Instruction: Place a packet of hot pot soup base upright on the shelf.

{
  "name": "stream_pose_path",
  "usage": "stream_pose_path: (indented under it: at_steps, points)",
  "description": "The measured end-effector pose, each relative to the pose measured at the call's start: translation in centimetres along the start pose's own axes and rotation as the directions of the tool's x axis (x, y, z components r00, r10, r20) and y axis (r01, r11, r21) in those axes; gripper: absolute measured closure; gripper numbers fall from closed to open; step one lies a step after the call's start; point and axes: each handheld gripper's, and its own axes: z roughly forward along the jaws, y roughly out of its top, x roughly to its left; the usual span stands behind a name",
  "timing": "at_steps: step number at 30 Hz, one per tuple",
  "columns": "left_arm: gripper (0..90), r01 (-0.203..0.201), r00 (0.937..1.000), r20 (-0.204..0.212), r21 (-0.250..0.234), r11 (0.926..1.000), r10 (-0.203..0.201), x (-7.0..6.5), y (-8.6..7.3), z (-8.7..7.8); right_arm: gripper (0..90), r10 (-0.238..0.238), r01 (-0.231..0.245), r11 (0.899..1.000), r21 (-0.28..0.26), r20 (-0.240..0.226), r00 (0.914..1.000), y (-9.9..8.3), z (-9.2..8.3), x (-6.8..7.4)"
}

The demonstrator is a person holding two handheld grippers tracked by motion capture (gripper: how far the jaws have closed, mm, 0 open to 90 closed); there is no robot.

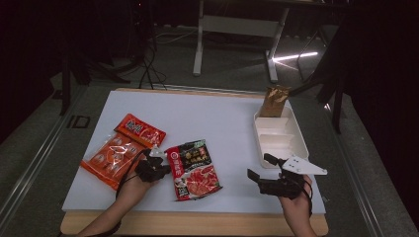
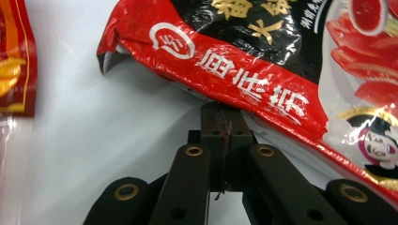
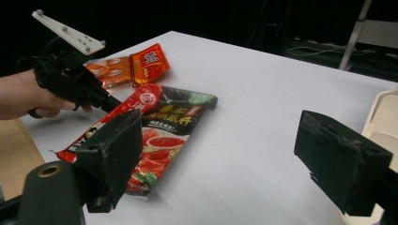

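A red and black sauce packet (image 1: 193,168) lies flat near the middle of the white table. My left gripper (image 1: 165,169) is shut on the packet's left edge. In the left gripper view the two black jaws meet at the packet's red border (image 2: 244,79), pressed together at the gripper's (image 2: 220,119) tip. The right gripper view shows this gripper (image 3: 114,104) pinching the packet (image 3: 164,131) and raising that edge a little. My right gripper (image 1: 260,167) hovers open near the table's front right, with nothing between its fingers (image 3: 117,154).
An orange and red packet (image 1: 123,148) lies to the left of the held one. A white compartment tray (image 1: 296,143) stands at the right, with a brown bag (image 1: 274,101) upright in its far end. The table's wooden front edge (image 1: 197,222) runs below both hands.
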Motion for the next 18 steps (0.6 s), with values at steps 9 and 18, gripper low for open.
stream_pose_path:
  at_steps: [9, 18]
  points:
    - [90.0, -0.004, 1.0, 0.008, 0.006, 1.0, 0.004, 0.2, 1.6, 1.2, 15.5, 0.016, -0.016, 1.0, -0.002, 0.002, 0.9999, -0.2, -0.2, -0.4]
    - [90.0, -0.045, 0.999, -0.002, 0.021, 0.9987, 0.045, -0.8, 2.8, 2.0, 15.5, 0.013, -0.014, 1.0, -0.001, -0.01, 0.9999, -0.2, -0.1, -0.5]
